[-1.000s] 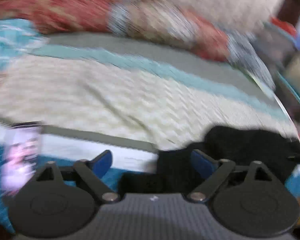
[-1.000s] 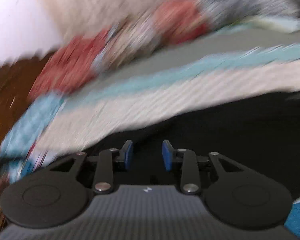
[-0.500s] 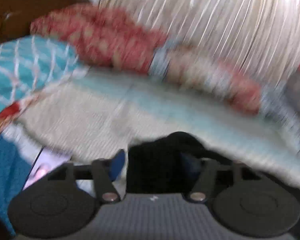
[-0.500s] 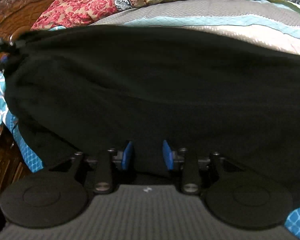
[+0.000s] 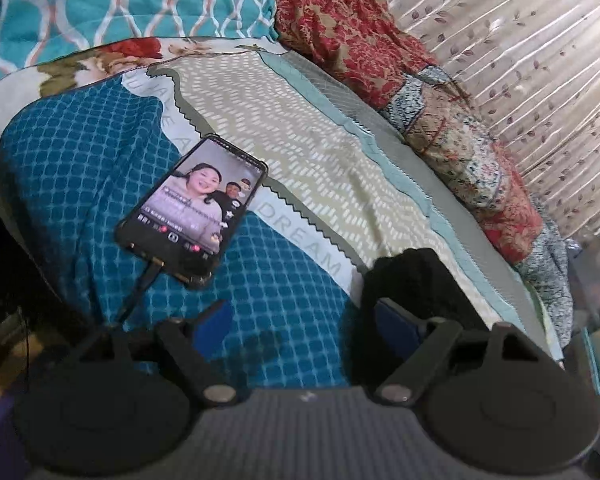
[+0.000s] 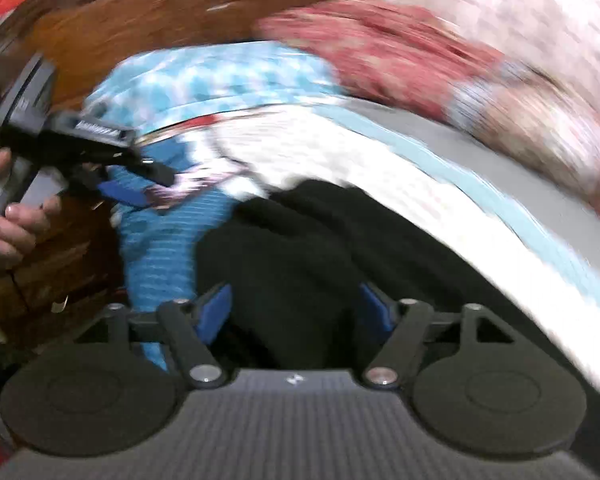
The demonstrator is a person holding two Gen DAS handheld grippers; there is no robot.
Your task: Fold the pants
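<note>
The phone (image 5: pixel 194 207) lay on the bed (image 5: pixel 308 160), left of the pants (image 5: pixel 416 280), a cable (image 5: pixel 140 292) running from its near end toward the bed's edge. The pillow (image 5: pixel 112 4) sat behind the phone, at the head. The quilt (image 5: pixel 440 120) ran along the bed's far side, with the curtain (image 5: pixel 520 60) behind it.

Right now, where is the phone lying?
In the left wrist view the phone lies screen up on the blue checked blanket, left of centre, beside the cream zigzag bedspread.
</note>
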